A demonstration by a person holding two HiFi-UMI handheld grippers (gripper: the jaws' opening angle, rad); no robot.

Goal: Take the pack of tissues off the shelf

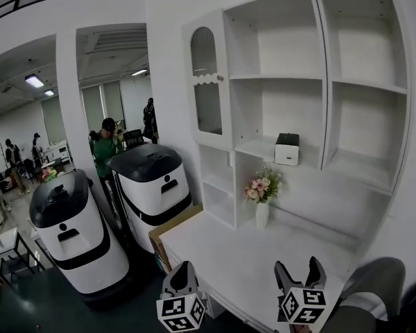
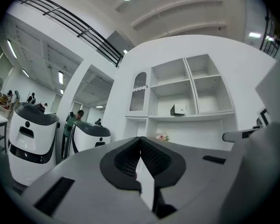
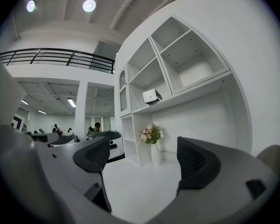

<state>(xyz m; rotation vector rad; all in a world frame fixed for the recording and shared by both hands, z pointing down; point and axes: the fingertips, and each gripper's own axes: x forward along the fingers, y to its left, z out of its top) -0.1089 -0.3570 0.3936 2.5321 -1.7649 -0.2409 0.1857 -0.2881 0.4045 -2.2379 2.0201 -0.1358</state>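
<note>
**Supervisor:** State of the fingers, left side first.

**Inspector:** The left gripper [image 2: 140, 142] has its two jaws pressed together at the tips. Nothing is caught between them, and it touches nothing. In the head view it [image 1: 182, 270] hangs above the tabletop's [image 1: 222, 252] near left corner.

**Supervisor:** And the right?

**Inspector:** The right gripper [image 3: 142, 161] has its jaws spread wide. Only bare white tabletop shows through the gap, so nothing is held or touched. It [image 1: 298, 268] sits at the tabletop's near edge, right of the left gripper.

**Supervisor:** Location of the pack of tissues?

**Inspector:** The pack of tissues [image 1: 287, 148] stands on the shelf unit [image 1: 324, 82], on the lower board of the tall middle column. It is at that board's right end, just beside the upright divider and close to the board's front edge. It is well apart from both grippers.

**Supervisor:** Its condition?

**Inspector:** It is a small boxy pack, white on its sides with a dark strip along the top, and it stands upright. The right gripper view shows it [image 3: 151, 96] with one corner turned toward the camera. The left gripper view shows it [image 2: 178, 109] alone on its board. The print on it is too small to read.

**Supervisor:** Anything below it?

**Inspector:** A white vase of flowers [image 1: 262, 201] stands at the tabletop's far edge, against the shelf unit and below the pack's board, a little to its left.
</note>
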